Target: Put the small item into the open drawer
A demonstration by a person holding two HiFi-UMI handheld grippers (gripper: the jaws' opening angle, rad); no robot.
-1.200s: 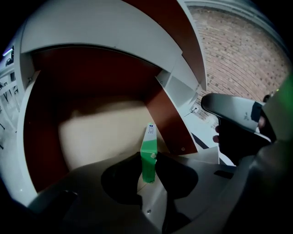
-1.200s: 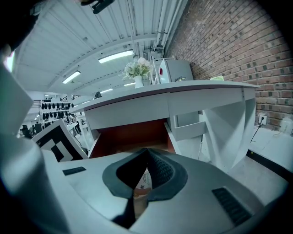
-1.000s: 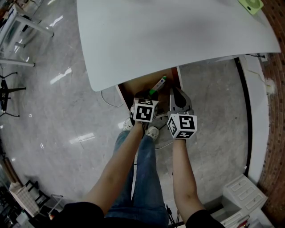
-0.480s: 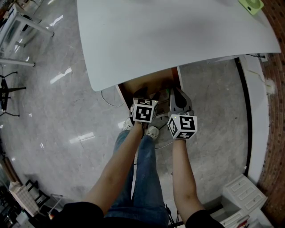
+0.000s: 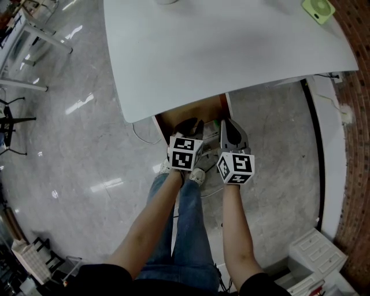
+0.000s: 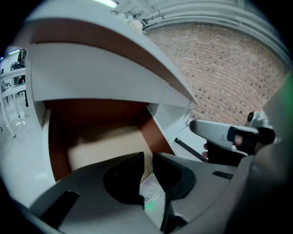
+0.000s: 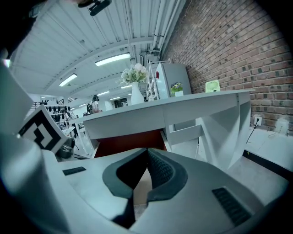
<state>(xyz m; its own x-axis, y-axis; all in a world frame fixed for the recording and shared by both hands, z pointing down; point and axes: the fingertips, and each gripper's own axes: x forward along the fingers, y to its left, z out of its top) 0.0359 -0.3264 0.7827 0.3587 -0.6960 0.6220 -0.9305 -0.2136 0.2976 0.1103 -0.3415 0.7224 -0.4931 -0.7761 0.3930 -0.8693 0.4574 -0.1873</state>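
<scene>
The open drawer point(image 5: 193, 110) juts out from under the white table's front edge, its inside brown. The small item point(image 5: 213, 125), a white-labelled stick with a green end, lies inside near the drawer's right side. My left gripper point(image 5: 189, 125) hovers over the drawer front; its jaws have just been closing, and a narrow gap remains with nothing gripped. In the left gripper view the item point(image 6: 151, 194) shows below that gap, on the drawer floor point(image 6: 103, 144). My right gripper point(image 5: 227, 122) is shut and empty beside the drawer's right edge.
The white table top point(image 5: 231, 46) covers the drawer's rear. A green object point(image 5: 317, 8) sits at the table's far right corner. A white drawer unit point(image 5: 315, 248) stands on the floor at lower right. The person's legs and shoes are below the grippers.
The item, held up in the left gripper a second ago, now lies in the drawer. The left gripper has let go and risen. The right gripper stays put.
</scene>
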